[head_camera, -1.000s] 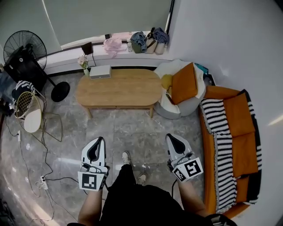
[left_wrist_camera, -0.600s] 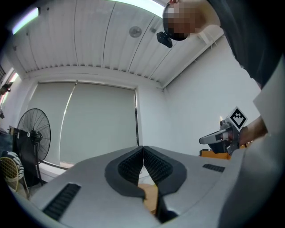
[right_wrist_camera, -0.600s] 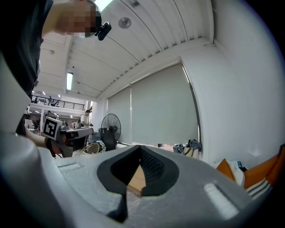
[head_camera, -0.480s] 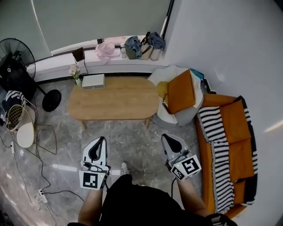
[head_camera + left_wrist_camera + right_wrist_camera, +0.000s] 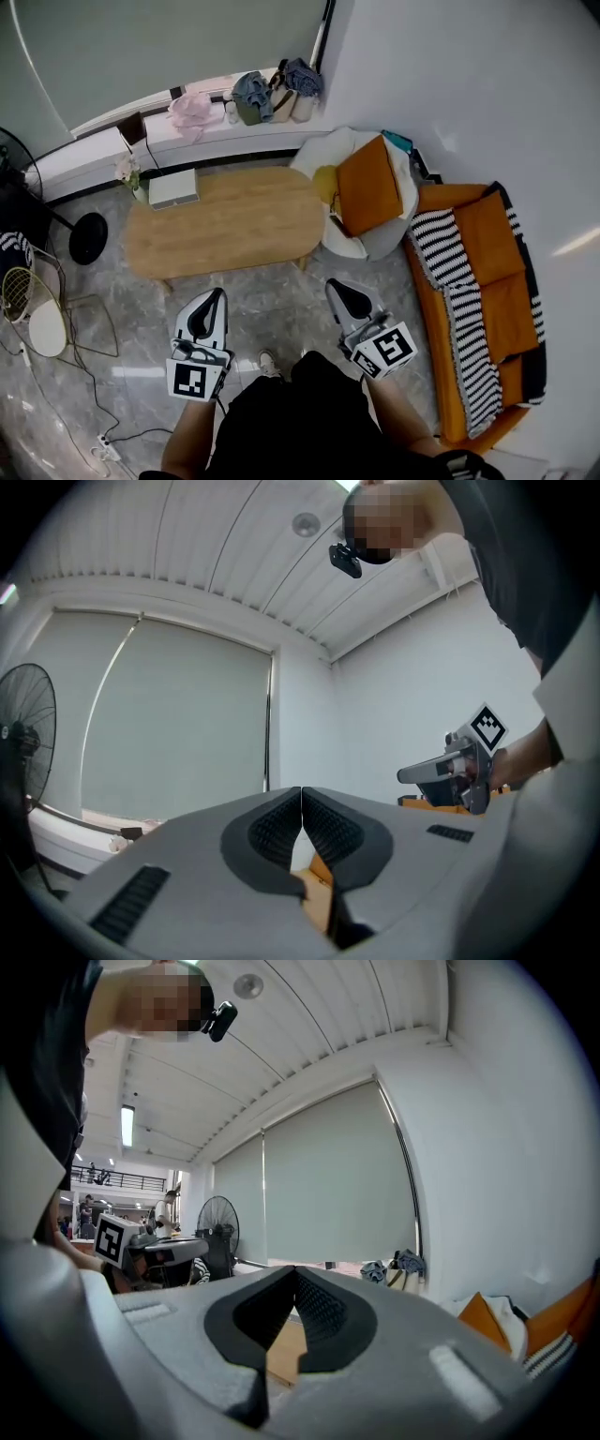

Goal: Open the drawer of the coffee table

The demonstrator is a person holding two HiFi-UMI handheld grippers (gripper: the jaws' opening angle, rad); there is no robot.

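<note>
Holding both tools level, the person stands short of the target: the left gripper (image 5: 215, 300) and right gripper (image 5: 337, 289) each have jaws pressed together with nothing between them. A power strip (image 5: 109, 448) with loose cables lies on the floor (image 5: 272, 281) to the left and could snag a sidestep; the sofa (image 5: 487, 291) bounds the right. Bare floor ahead leaves free room up to the coffee table (image 5: 225, 225), well apart from both grippers. Its drawer is not visible from above, so shut jaws might knock the near edge rather than catch a pull. A cushioned seat (image 5: 361, 202) crowds its right end.

Tan table (image 5: 225, 225), orange sofa (image 5: 507, 310) — pink cloth (image 5: 192, 107), perhaps
</note>
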